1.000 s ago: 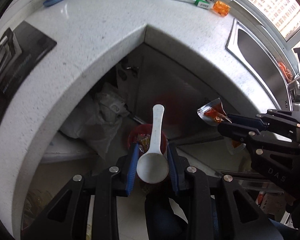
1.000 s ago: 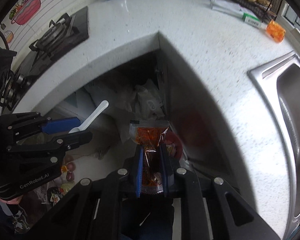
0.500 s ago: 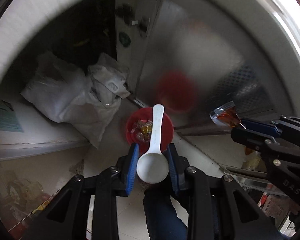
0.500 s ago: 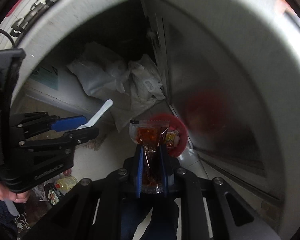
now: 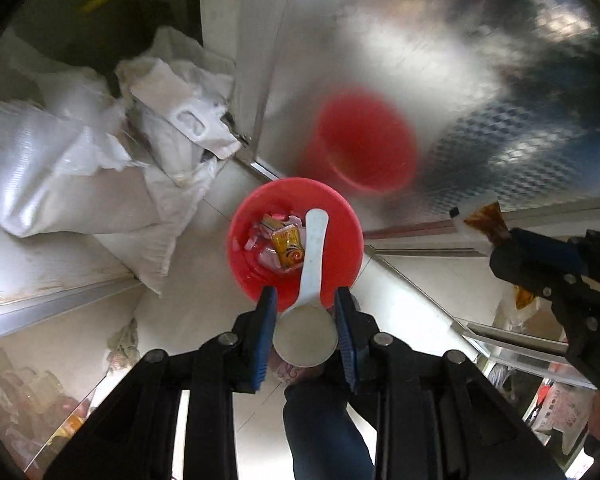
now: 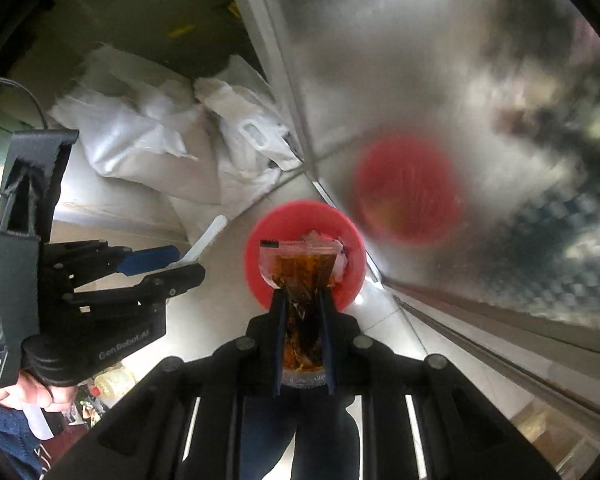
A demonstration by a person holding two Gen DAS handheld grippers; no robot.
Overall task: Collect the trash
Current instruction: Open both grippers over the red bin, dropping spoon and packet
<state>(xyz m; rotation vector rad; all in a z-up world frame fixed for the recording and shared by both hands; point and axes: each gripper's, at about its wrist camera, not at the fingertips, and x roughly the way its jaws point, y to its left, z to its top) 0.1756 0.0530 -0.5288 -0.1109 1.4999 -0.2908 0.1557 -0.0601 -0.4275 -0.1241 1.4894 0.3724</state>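
A small red bin (image 5: 342, 216) stands on the floor below both grippers, with several wrappers (image 5: 286, 242) inside. My left gripper (image 5: 305, 300) is shut on the bowl of a white plastic scoop (image 5: 307, 332), whose handle reaches out over the bin. My right gripper (image 6: 303, 300) is shut on a clear sauce packet (image 6: 300, 268) with brown-orange contents, hanging above the red bin (image 6: 260, 236). In the left wrist view the right gripper (image 5: 504, 254) shows at the right edge with the packet (image 5: 488, 220). The left gripper (image 6: 180, 262) and scoop handle (image 6: 208, 236) appear at the left in the right wrist view.
White plastic sacks (image 5: 80, 160) lie on the floor left of the bin, under the counter. A shiny metal cabinet front (image 5: 440, 60) stands right behind the bin and mirrors it as a red blur. A person's dark trouser leg (image 5: 324, 432) is below the grippers.
Both grippers have sunk from counter height down under the counter edge toward the red bin, which now looks much larger. The scoop and the packet stay gripped.
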